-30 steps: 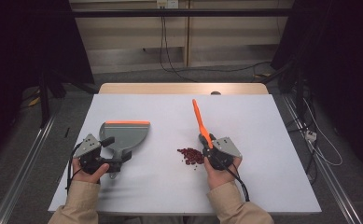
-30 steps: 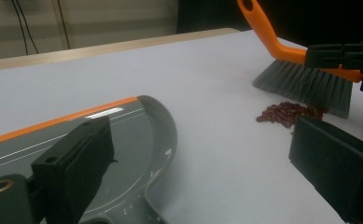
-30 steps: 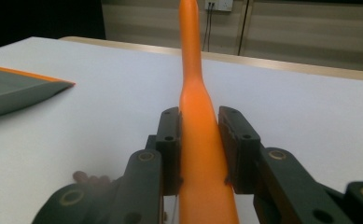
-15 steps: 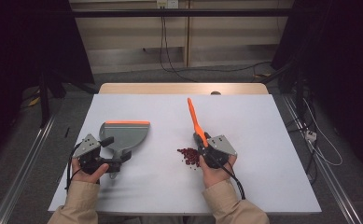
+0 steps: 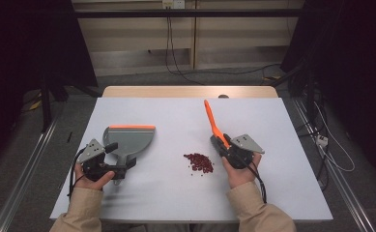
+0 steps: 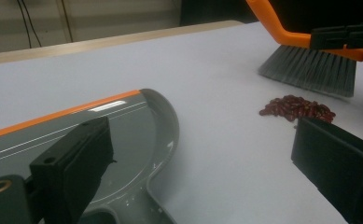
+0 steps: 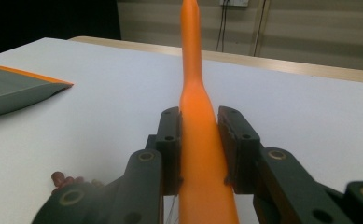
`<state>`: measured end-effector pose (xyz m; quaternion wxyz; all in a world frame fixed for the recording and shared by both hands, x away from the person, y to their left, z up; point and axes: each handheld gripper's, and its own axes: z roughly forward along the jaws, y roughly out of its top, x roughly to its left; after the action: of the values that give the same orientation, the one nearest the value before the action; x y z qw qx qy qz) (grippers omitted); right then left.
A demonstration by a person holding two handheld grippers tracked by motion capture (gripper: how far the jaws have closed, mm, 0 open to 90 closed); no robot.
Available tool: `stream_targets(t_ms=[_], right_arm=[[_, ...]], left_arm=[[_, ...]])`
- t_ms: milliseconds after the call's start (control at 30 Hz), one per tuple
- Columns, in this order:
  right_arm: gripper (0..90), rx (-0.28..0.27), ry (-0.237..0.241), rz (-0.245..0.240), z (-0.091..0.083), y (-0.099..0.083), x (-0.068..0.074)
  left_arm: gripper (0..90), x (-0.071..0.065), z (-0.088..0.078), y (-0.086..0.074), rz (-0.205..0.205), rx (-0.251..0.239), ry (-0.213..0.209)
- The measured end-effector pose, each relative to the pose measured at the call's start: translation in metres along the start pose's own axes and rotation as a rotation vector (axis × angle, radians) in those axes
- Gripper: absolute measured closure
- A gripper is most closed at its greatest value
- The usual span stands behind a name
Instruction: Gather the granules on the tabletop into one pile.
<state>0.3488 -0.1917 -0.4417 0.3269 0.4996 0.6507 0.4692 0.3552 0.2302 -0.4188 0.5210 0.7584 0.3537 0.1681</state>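
Jaws of right gripper [image 7: 198, 149] pinch brush [image 5: 211, 121]; left gripper [image 5: 109, 166] spread, apparently astride dustpan [image 5: 130, 139] handle.

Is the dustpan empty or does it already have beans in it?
Empty. The dustpan shows a bare grey tray in the high view and left gripper view; the red beans lie in a pile on the table beside it.
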Motion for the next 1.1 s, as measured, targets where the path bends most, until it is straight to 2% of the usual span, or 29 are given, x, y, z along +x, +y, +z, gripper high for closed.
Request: stream_targets(t_ms=[67,200,367,433,500,567,633,767,933,1033,1100], right_arm=[[71.4,0.014,0.001,-0.010,0.000,0.000,-0.005],[71.3,0.045,0.038,-0.017,0.000,0.003,-0.014],[70.4,0.132,0.080,-0.048,-0.001,0.011,-0.024],[69.5,0.170,0.075,-0.090,-0.001,0.017,-0.027],[69.4,0.212,0.086,-0.098,0.001,0.020,-0.029],[69.5,0.251,0.087,-0.127,0.002,0.024,-0.029],[70.0,0.275,0.089,-0.129,0.002,0.026,-0.029],[70.5,0.272,0.100,-0.125,0.001,0.025,-0.031],[70.7,0.264,0.108,-0.124,0.001,0.024,-0.030],[70.8,0.267,0.110,-0.124,0.000,0.024,-0.030],[70.8,0.269,0.108,-0.121,0.000,0.024,-0.030]], left_arm=[[5.2,0.000,0.000,0.000,-0.009,0.013,0.010],[5.7,0.000,0.000,-0.002,-0.026,0.042,0.031],[6.5,0.001,0.000,-0.003,-0.041,0.073,0.059],[7.3,0.002,0.000,-0.005,-0.045,0.099,0.080],[8.2,0.003,-0.001,-0.006,-0.056,0.122,0.100],[8.6,0.004,-0.001,-0.008,-0.072,0.141,0.118],[10.0,0.005,-0.002,-0.010,-0.083,0.168,0.141],[11.8,0.006,-0.006,-0.016,-0.090,0.227,0.177],[16.1,0.012,-0.009,-0.020,-0.114,0.261,0.228],[23.9,0.016,-0.013,-0.019,-0.115,0.279,0.254],[32.4,0.020,-0.013,-0.018,-0.118,0.286,0.259]])
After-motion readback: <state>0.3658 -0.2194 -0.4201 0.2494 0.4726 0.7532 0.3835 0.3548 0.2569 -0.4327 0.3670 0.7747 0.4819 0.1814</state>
